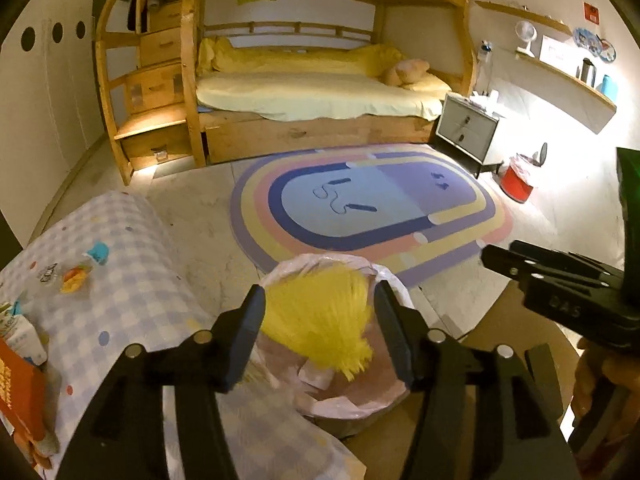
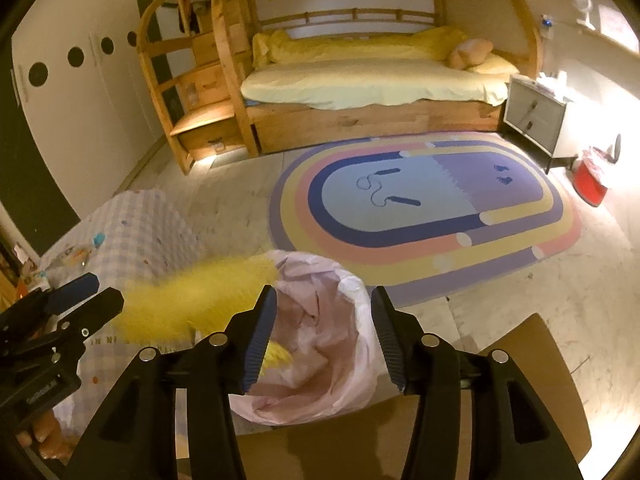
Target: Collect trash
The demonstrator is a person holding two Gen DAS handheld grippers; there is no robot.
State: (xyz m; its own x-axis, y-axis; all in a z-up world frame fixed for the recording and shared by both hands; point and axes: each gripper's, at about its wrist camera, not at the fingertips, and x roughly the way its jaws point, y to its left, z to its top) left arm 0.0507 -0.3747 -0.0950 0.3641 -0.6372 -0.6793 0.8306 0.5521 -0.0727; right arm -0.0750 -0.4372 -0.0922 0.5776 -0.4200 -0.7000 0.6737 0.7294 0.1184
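A blurred yellow piece of trash [image 1: 320,316] is in the air between the wide-apart fingers of my left gripper [image 1: 320,332], touching neither, just above a bin lined with a pink bag [image 1: 360,396]. In the right wrist view the same yellow piece [image 2: 180,300] is a blurred streak beside the bin [image 2: 320,356]. My right gripper [image 2: 324,332] is open and empty over the bin. More wrappers, blue [image 1: 98,252] and orange [image 1: 74,278], lie on the checked tablecloth [image 1: 132,292].
A red book [image 1: 18,396] and a carton lie at the table's left edge. A chair seat [image 2: 520,380] stands right of the bin. A rainbow rug [image 1: 368,208], a bunk bed [image 1: 320,92], a nightstand [image 1: 466,128] and a red bin [image 1: 518,184] lie beyond.
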